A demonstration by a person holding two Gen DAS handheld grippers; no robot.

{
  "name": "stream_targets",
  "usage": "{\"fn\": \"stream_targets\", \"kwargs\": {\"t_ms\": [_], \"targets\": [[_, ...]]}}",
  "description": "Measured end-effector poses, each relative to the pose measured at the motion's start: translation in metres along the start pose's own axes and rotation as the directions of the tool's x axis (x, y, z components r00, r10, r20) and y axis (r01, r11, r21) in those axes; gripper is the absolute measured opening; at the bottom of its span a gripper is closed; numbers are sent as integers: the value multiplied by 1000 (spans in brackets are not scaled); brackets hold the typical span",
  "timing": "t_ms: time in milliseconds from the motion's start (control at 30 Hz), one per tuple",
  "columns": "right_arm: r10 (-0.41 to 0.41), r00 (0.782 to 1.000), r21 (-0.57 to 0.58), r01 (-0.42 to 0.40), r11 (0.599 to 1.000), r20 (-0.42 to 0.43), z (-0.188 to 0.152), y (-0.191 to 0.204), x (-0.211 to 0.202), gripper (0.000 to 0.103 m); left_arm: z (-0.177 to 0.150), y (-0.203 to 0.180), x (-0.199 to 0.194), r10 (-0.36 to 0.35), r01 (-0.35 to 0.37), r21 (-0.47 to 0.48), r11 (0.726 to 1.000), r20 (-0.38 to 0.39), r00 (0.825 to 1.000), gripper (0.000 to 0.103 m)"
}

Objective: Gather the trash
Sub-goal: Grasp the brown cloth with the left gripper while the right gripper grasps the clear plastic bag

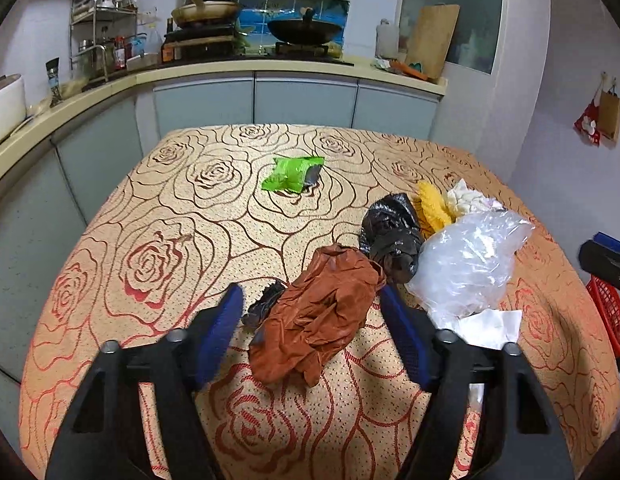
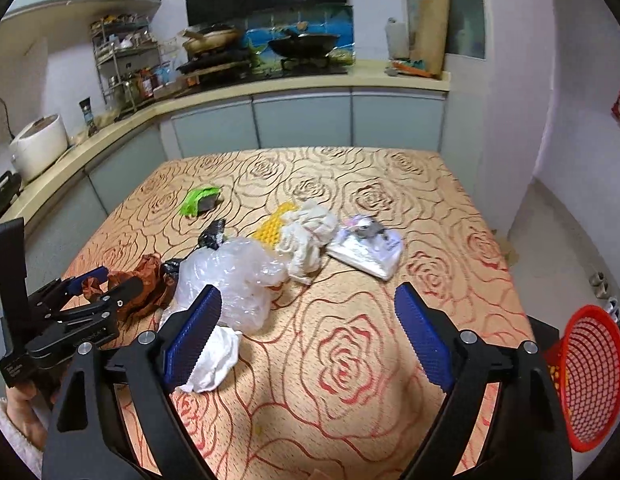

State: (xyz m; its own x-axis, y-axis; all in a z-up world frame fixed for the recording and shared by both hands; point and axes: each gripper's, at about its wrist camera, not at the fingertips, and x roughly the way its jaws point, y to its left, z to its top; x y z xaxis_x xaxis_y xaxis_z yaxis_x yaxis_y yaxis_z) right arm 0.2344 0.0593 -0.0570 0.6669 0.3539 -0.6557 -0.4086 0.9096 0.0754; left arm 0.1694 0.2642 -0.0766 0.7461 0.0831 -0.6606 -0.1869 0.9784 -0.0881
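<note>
Trash lies on a rose-patterned table (image 1: 170, 208). My left gripper (image 1: 312, 300) is open, its blue fingers either side of a crumpled brown bag (image 1: 318, 316); it also shows in the right wrist view (image 2: 104, 280). Beside the bag are a black bag (image 1: 392, 236), a clear plastic bag (image 1: 470, 260), a white tissue (image 1: 490, 326), a yellow piece (image 1: 432, 204) and a green wrapper (image 1: 294, 174). My right gripper (image 2: 308, 300) is open and empty above the table, the clear bag (image 2: 234, 276) and tissue (image 2: 214, 360) by its left finger. A white cloth (image 2: 310, 232) and a silver packet (image 2: 366, 248) lie farther off.
A red mesh basket (image 2: 590, 376) stands off the table's right edge, also in the left wrist view (image 1: 610, 312). A kitchen counter (image 1: 270, 66) with woks, a rack and a rice cooker (image 2: 38, 146) runs behind and along the left.
</note>
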Motion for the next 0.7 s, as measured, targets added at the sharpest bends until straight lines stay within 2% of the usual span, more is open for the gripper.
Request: {"fn": "stream_targets", "kwargs": {"t_ms": [133, 233, 367, 700], "targets": [[32, 999, 7, -32, 999, -28, 3, 10, 17, 89, 0, -1, 1, -30, 30, 7, 1000, -7, 1000, 42], [49, 998, -2, -49, 999, -41, 5, 20, 29, 89, 0, -4, -1, -23, 23, 24, 999, -2, 1000, 38], [74, 995, -11, -75, 997, -72, 7, 32, 45, 89, -1, -3, -4, -2, 1, 21, 1000, 7, 1000, 36], [87, 987, -18, -90, 996, -134, 7, 51, 81, 89, 4, 19, -21, -6, 8, -55, 998, 40, 999, 36]]}}
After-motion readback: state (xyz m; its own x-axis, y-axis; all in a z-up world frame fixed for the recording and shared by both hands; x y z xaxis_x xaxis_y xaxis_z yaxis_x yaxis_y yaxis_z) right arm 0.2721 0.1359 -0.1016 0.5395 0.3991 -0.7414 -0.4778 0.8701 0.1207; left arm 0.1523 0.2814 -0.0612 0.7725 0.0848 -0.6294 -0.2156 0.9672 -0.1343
